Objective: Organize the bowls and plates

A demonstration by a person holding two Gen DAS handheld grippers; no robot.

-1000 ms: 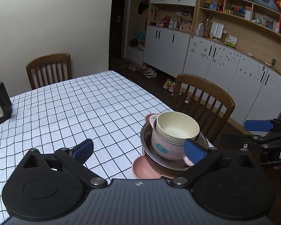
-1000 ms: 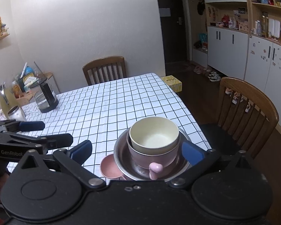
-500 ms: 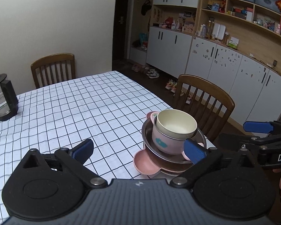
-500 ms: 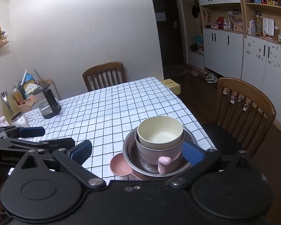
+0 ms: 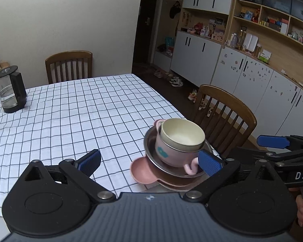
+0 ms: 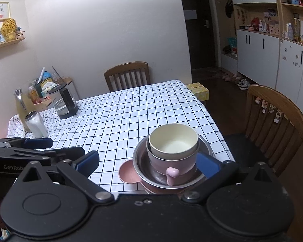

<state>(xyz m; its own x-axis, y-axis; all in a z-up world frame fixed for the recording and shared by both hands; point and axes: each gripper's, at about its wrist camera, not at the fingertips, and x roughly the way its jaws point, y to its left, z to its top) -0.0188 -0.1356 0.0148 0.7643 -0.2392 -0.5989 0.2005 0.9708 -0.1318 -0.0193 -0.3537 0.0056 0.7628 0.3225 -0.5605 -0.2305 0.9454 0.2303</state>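
Note:
A cream bowl (image 5: 181, 135) (image 6: 173, 141) sits nested in a pink two-handled bowl (image 5: 169, 153) (image 6: 171, 164). Both rest in a steel bowl (image 5: 151, 151) (image 6: 139, 161) on a pink eared plate (image 5: 141, 171) (image 6: 128, 171), at the near right corner of the checked table (image 5: 70, 117) (image 6: 121, 117). My left gripper (image 5: 149, 162) is open, its blue pads either side of the stack and short of it. My right gripper (image 6: 147, 163) is open in the same way. Each gripper shows at the edge of the other's view.
A glass kettle (image 5: 10, 89) (image 6: 64, 102) stands at the table's far left, with a white steel cup (image 6: 35, 124) nearer. Wooden chairs stand at the far side (image 5: 68, 64) and the right side (image 5: 226, 109) (image 6: 276, 111). A yellow box (image 6: 198, 90) lies beyond the far corner.
Both grippers have drawn back and risen from the stack, so more of the table and kettle shows. The stack has not moved. Both stay open.

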